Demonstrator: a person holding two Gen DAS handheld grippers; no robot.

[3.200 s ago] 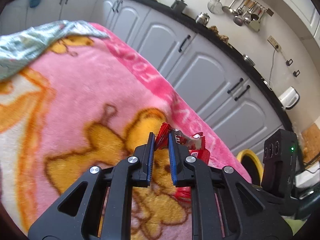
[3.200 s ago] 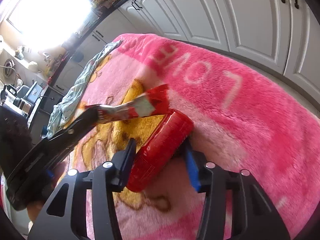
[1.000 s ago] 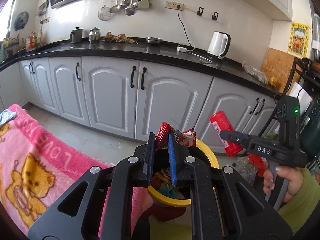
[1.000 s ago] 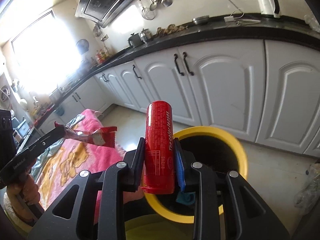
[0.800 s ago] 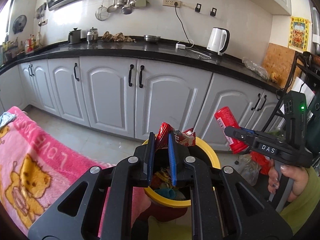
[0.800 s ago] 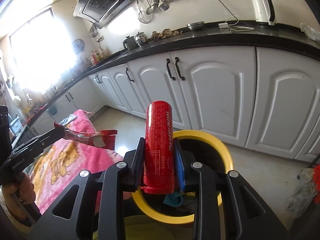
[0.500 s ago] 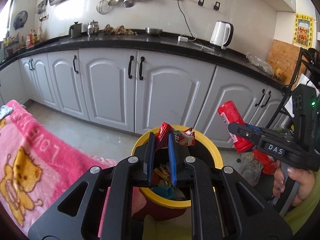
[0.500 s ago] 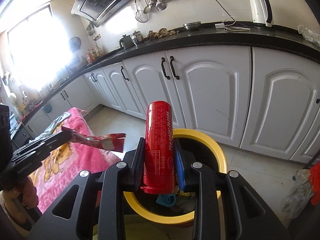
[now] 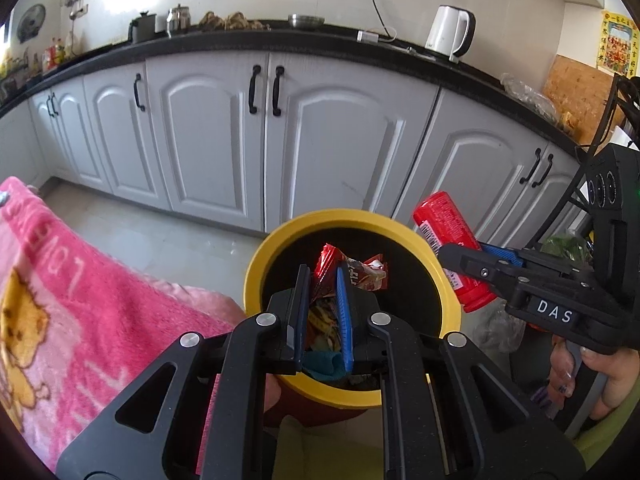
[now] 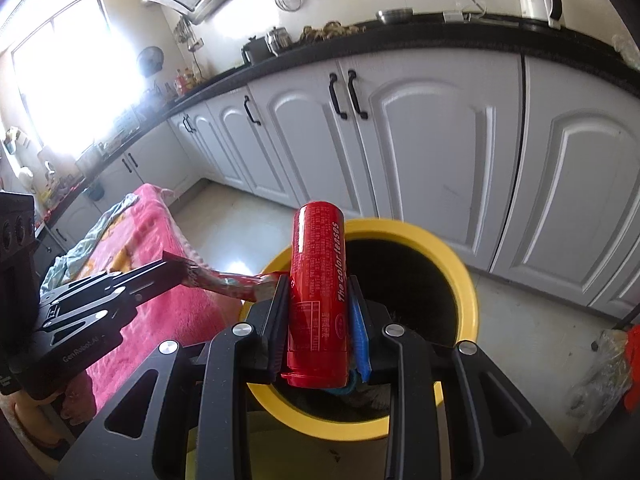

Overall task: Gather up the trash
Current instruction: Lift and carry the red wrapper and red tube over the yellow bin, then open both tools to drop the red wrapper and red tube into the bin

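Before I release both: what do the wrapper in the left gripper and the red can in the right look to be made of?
Wrapper: thin foil-lined plastic film, likely; glossy, crumpled, silvery inside, a serrated end.
Can: rigid cylinder with a glossy printed red skin and a raised end rim; metal or coated cardboard, I cannot tell which.
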